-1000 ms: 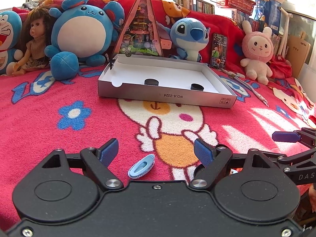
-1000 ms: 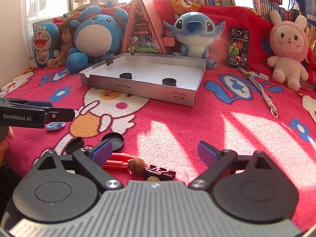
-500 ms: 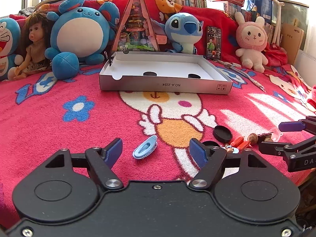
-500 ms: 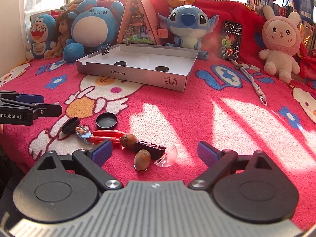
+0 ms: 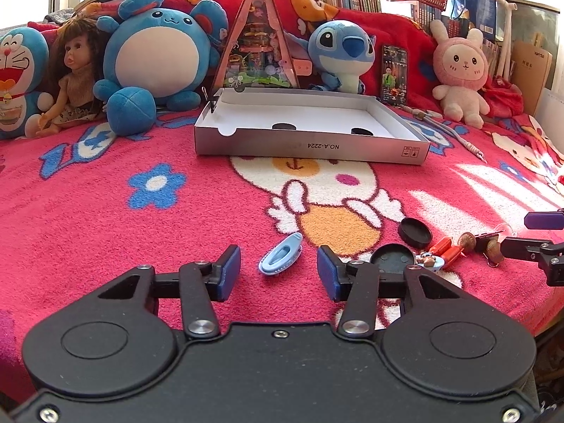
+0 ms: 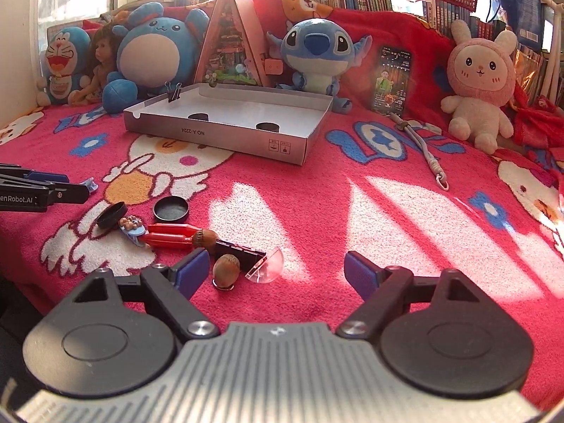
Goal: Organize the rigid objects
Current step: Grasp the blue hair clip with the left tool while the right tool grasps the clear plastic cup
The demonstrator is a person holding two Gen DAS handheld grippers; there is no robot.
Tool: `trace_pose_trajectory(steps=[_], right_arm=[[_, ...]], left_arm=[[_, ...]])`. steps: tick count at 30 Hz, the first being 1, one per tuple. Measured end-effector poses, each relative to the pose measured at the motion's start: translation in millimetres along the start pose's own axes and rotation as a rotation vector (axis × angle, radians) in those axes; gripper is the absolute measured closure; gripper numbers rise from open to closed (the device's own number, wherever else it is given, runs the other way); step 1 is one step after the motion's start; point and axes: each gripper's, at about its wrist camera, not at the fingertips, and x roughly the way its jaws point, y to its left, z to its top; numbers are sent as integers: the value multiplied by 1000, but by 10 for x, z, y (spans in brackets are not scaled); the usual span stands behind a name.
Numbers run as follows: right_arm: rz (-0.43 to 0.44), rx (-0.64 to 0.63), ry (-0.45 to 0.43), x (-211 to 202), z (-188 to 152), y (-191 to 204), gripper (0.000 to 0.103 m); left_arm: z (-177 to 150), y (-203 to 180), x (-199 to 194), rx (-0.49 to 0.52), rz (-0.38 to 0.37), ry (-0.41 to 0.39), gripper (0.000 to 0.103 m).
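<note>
While my left gripper [image 5: 278, 275] narrows around the blue clip [image 5: 281, 258] — pads not yet touching — my right gripper [image 6: 271, 271] stays spread beside the acorn [image 6: 226, 270]; next, pinch, then carry ahead to the box [image 5: 310, 146].

low wrist views, facing shared tray [image 5: 310, 148]

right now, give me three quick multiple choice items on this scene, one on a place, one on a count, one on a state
1. Where does the light blue clip lie?
A. in the box
B. on the blanket between the left gripper's fingers
C. on the doll's lap

2. How many black round caps are inside the box?
A. two
B. none
C. five

3. How is the right gripper?
A. shut on an acorn
B. open, holding nothing
C. shut on the phone

Key: 1 B, the clip sits untouched between the left gripper pads; 2 A, two dark discs show on the box floor; 3 B, its pads stand apart, and the acorn lies free.
</note>
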Motion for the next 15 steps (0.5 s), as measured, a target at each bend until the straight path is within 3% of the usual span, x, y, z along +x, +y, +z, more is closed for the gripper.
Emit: trace_pose_trajectory(steps=[7, 15], right_arm=[[-44, -28, 4, -51, -12, -36, 33], [-89, -19, 24, 63, -37, -61, 37]], left_arm=[[2, -4, 50, 4, 7, -5, 59], [-6, -42, 98, 12, 4, -5, 61]])
